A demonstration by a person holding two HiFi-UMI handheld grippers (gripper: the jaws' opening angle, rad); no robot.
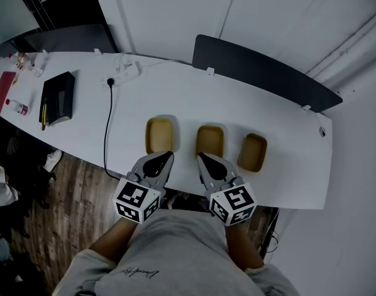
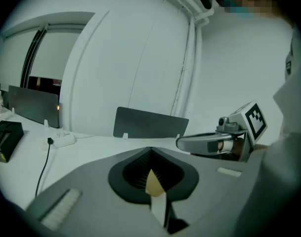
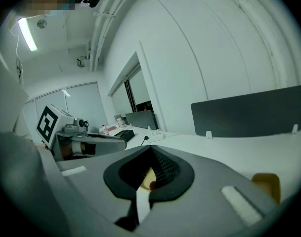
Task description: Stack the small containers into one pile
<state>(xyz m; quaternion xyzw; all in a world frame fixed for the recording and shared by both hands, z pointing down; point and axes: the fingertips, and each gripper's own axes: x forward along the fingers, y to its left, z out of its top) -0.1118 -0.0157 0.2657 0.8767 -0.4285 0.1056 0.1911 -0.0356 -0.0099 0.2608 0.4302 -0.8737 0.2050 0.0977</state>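
Three shallow tan containers stand side by side on the white table (image 1: 175, 103): the left one (image 1: 158, 134), the middle one (image 1: 210, 140) and the right one (image 1: 252, 152), each apart from the others. My left gripper (image 1: 170, 155) hovers at the table's near edge, just before the left container, its jaws shut and empty. My right gripper (image 1: 199, 156) is beside it, before the middle container, also shut and empty. In the left gripper view the closed jaws (image 2: 151, 149) hide most of a tan container (image 2: 154, 183). The right gripper view shows one container (image 3: 267, 184) low at the right.
A white power strip (image 1: 123, 74) with a black cable (image 1: 107, 128) lies at the back left. Further left are a black notebook (image 1: 58, 97), a red folder (image 1: 2, 91) and a small bottle (image 1: 16, 107). A dark divider panel (image 1: 262, 73) lines the far edge.
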